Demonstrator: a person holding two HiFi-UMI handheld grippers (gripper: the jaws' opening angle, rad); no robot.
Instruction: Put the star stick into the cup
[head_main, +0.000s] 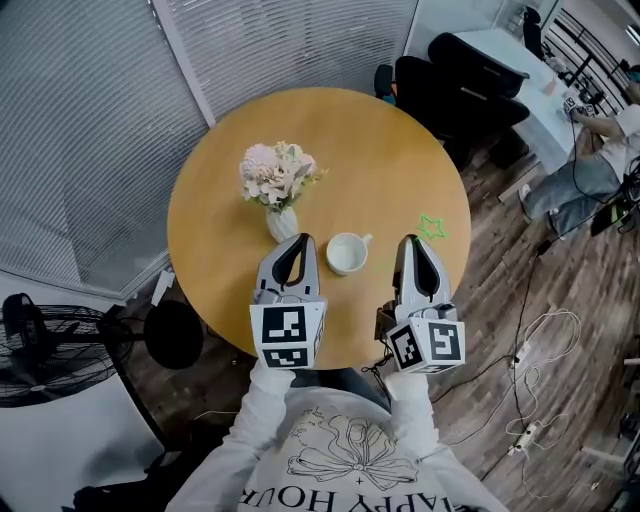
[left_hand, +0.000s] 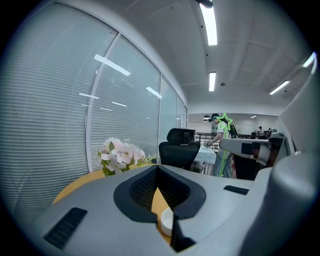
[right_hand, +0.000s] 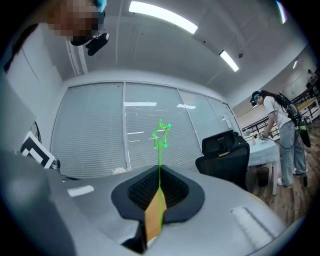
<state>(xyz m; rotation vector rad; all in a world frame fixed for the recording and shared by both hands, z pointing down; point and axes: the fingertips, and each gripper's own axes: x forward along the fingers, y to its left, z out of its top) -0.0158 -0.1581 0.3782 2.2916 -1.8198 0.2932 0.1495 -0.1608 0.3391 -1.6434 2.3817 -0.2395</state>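
Note:
A white cup (head_main: 348, 253) stands on the round wooden table (head_main: 380, 150) near its front edge, between my two grippers. My right gripper (head_main: 414, 241) is to the right of the cup, shut on the thin green star stick. Its star (head_main: 432, 227) pokes out just beyond the tips. In the right gripper view the star stick (right_hand: 160, 165) runs up between the closed jaws of the right gripper (right_hand: 159, 172). My left gripper (head_main: 297, 240) is to the left of the cup, shut with nothing in it. Below the left gripper (left_hand: 159, 170) a bit of the cup (left_hand: 166, 221) shows.
A white vase (head_main: 281, 223) of pale flowers (head_main: 276, 172) stands just beyond the left gripper. Black office chairs (head_main: 462, 92) sit past the table's far right edge. A floor fan (head_main: 40, 350) is at the left, and cables (head_main: 545, 340) lie on the floor at the right. A person (head_main: 590, 165) stands by a desk.

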